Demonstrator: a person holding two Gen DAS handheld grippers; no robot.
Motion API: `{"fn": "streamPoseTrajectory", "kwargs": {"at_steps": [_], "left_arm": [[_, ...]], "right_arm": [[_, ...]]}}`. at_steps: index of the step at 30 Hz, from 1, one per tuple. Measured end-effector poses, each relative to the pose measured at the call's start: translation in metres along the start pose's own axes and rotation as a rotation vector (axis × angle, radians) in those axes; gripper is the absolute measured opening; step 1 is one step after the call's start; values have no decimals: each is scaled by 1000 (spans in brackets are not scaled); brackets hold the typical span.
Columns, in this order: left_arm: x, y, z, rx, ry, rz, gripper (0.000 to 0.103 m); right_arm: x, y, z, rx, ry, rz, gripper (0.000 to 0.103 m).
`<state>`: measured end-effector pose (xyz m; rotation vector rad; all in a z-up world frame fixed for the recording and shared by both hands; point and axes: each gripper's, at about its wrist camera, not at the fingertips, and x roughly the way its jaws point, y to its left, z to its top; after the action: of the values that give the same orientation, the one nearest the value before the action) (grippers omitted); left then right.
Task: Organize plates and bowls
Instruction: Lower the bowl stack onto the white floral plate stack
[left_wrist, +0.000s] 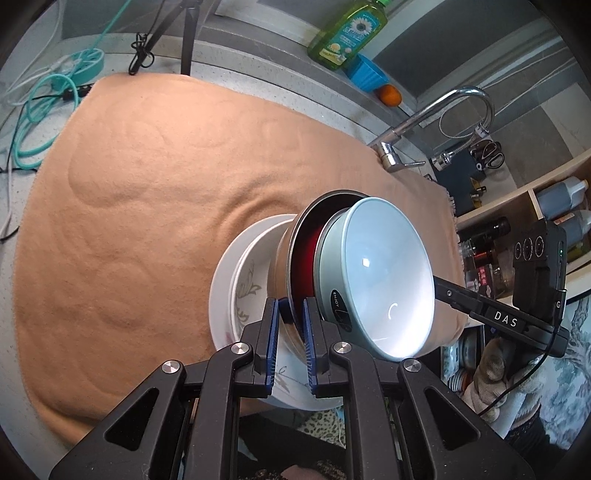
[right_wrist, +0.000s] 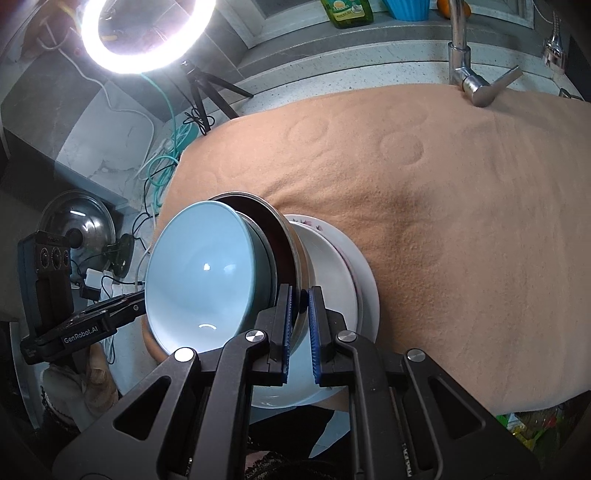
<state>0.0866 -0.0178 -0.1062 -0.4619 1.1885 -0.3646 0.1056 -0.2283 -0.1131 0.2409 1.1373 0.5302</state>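
A nested stack hangs tilted over the front part of the orange cloth (left_wrist: 147, 192). Outermost is a white plate (left_wrist: 221, 295) (right_wrist: 369, 288), then a white floral bowl (left_wrist: 247, 280) (right_wrist: 332, 254), then a metal bowl with a dark red inside (left_wrist: 303, 251) (right_wrist: 273, 229). A light blue bowl (left_wrist: 384, 273) (right_wrist: 199, 273) sits innermost. My left gripper (left_wrist: 291, 343) is shut on the metal bowl's rim on one side. On the opposite side my right gripper (right_wrist: 301, 332) is shut on the same rim. Whether the stack touches the cloth is hidden.
A faucet (left_wrist: 436, 114) (right_wrist: 461, 55) stands at the cloth's far edge. Behind it are a green soap bottle (left_wrist: 347, 33), a blue cup (left_wrist: 367, 75) and an orange (left_wrist: 391, 95). A ring light (right_wrist: 147, 33) on a tripod, cables (left_wrist: 40, 107) and a pot lid (right_wrist: 81, 229) lie left; bottle shelves (left_wrist: 554, 206) right.
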Motion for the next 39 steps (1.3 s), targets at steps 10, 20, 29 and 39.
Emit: {"fn": "streamPoseTrajectory", "kwargs": {"at_steps": [10, 20, 29, 39], "left_arm": [[4, 0, -3, -3, 10, 8, 11], [5, 0, -3, 1, 7, 5, 11], [5, -4, -3, 15, 4, 15, 12], [4, -6, -5, 21, -8, 27, 11]], "right_arm": [[4, -3, -6, 13, 13, 3, 9], [5, -4, -7, 16, 15, 3, 9], [9, -8, -12, 30, 24, 10, 10], [5, -8, -12, 23, 8, 10, 11]]}}
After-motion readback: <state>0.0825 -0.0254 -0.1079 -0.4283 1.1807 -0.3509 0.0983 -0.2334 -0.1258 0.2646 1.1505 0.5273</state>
